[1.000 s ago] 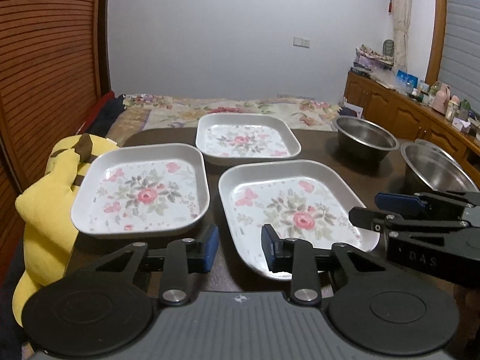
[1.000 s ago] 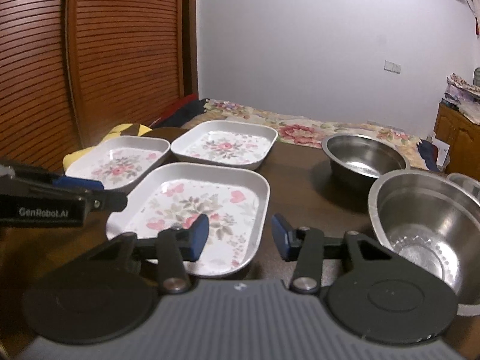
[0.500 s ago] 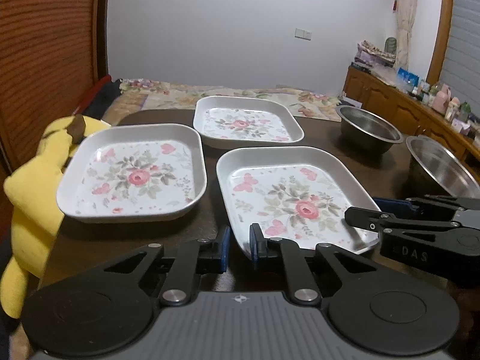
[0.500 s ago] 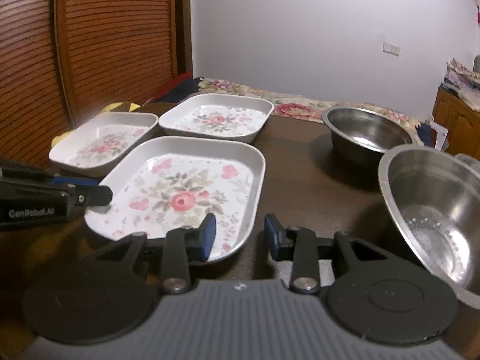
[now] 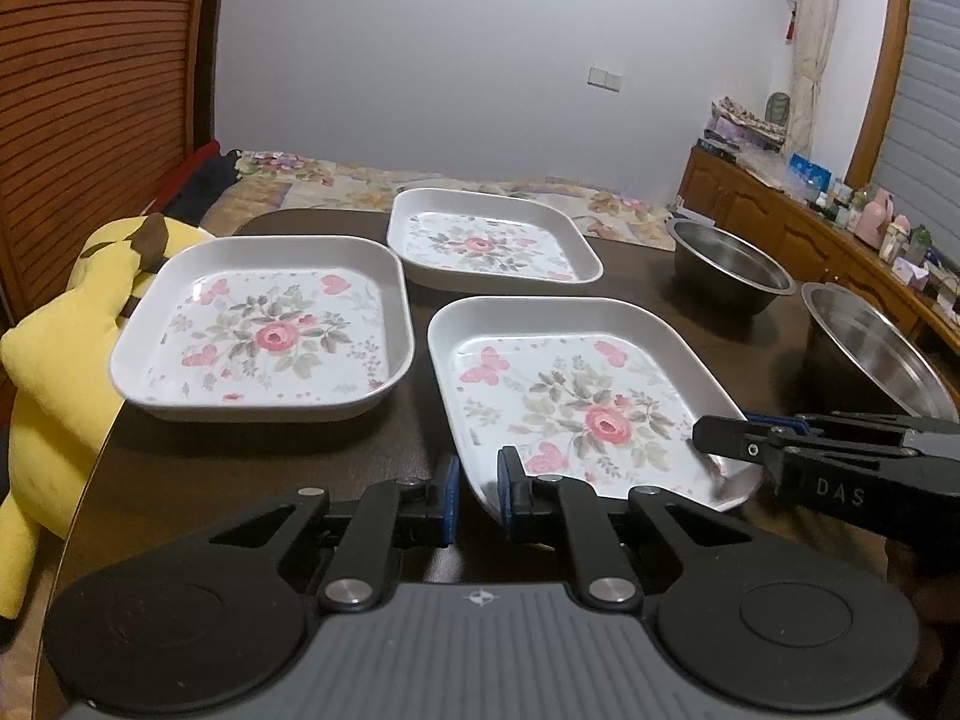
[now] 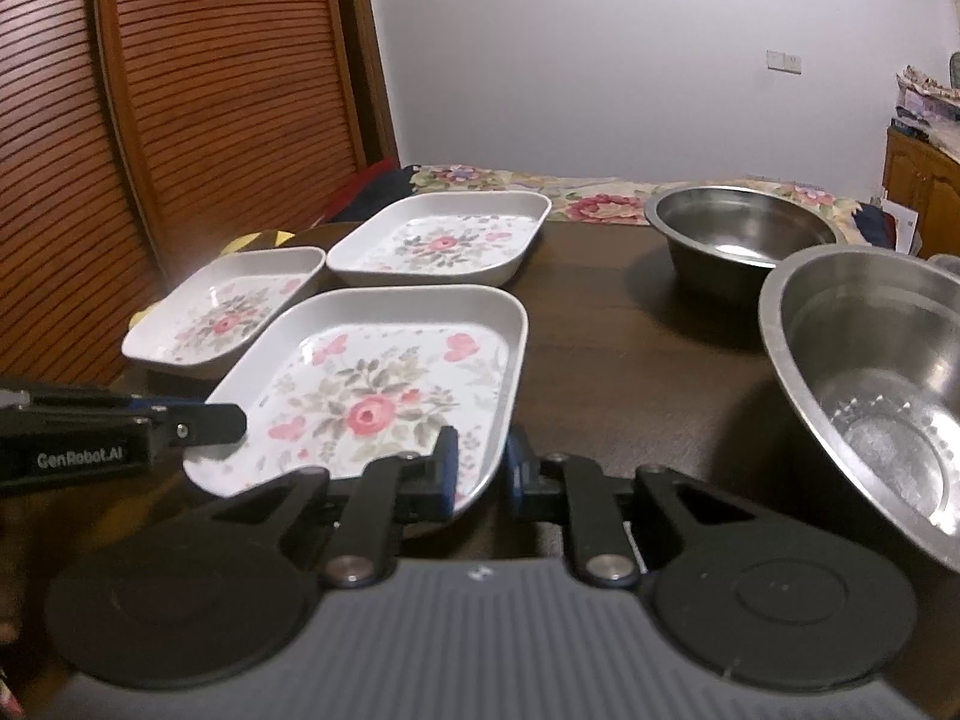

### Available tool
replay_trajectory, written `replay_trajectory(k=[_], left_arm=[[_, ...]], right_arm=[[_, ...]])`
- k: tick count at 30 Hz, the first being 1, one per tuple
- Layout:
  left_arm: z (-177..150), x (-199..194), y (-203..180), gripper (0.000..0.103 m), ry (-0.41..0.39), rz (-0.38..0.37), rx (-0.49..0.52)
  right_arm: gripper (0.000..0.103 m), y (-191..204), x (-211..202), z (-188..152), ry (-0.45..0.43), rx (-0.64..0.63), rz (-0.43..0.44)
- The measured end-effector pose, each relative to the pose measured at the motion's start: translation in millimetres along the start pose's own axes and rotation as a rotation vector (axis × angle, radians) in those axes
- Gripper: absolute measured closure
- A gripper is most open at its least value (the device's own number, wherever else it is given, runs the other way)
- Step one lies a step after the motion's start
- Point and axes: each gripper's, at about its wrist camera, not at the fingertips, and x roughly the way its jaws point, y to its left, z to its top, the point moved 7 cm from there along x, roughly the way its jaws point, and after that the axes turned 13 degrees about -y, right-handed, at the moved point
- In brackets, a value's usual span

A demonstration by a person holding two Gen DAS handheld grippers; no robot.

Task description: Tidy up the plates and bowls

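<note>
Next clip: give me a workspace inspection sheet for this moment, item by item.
Surface: dark brown wooden table.
Job's things: near floral white square plate; left floral plate; far floral plate; far steel bowl; near steel bowl.
Clutter: yellow plush toy at the table's left edge.
Grippers: left gripper and right gripper both shut on the near plate's rim.
Cables: nothing seen.
Surroundings: slatted wooden door, floral bedspread, cluttered sideboard.

Near steel bowl cut by right edge (left-wrist view too).
</note>
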Motion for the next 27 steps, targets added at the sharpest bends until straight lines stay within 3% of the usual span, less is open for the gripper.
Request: replay_trajectory(k=[16,27], left_arm=[[-10,-53,-19,0.090,-0.049,-0.030,0.041],[-27,-75,-30,0.090,-0.043,-0.043,0.061]], right_arm=[[0.086,9,-52,-3,-0.052,-0.015,0.050],[0.086,8,-79,-18,-0.004,0.038,0.065]])
